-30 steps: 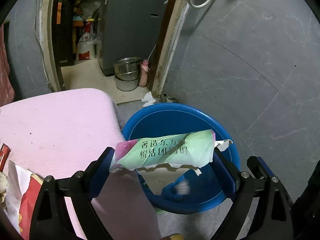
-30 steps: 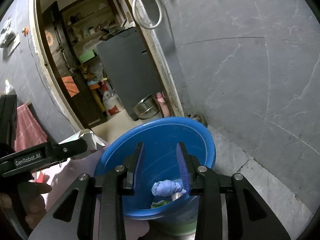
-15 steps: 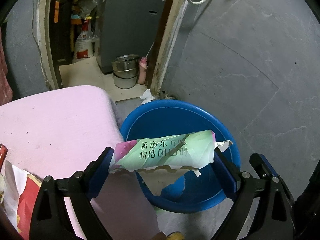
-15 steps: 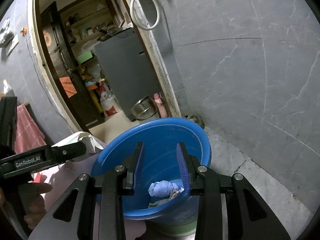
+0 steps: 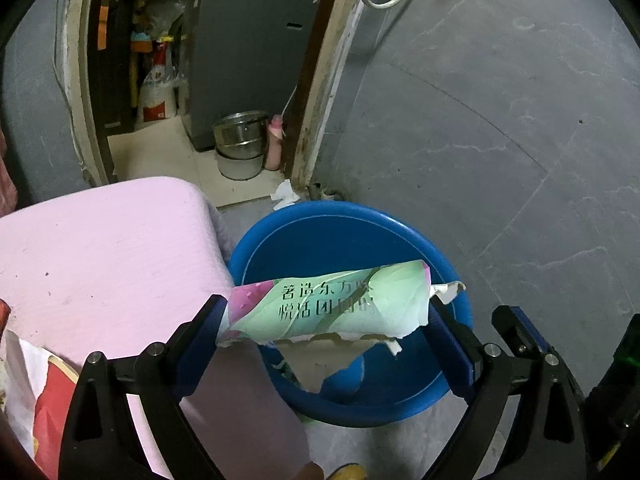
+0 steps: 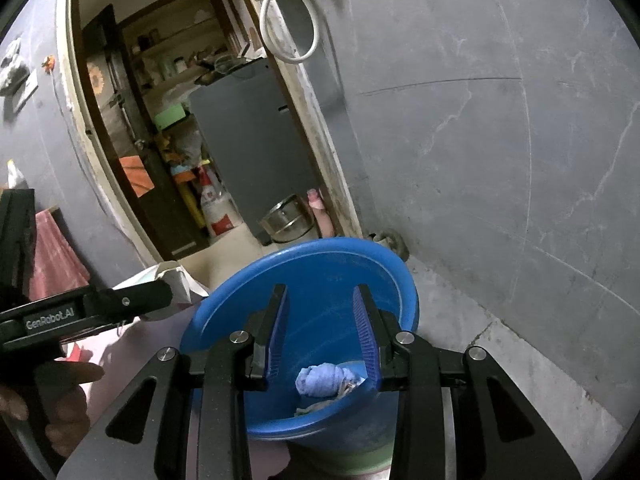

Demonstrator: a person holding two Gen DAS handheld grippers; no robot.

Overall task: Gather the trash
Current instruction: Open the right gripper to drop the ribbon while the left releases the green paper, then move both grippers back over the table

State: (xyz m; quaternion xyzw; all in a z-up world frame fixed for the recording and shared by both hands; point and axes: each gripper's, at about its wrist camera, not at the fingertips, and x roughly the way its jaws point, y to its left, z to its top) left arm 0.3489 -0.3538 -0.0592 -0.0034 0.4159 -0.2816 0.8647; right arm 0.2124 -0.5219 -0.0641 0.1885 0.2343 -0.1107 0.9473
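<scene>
One torn wrapper [image 5: 332,304] spanning left jaws, over blue basin [image 5: 448,384].

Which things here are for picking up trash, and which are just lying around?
For the job: torn green paper held by left gripper, blue bin, blue wad inside.
Lying about: metal pots, pink bottle, white sack.

The left claw [image 6: 160,300] reads "GenRobot.AI"; the torn wrapper [image 5: 332,300] bears Chinese characters.
</scene>
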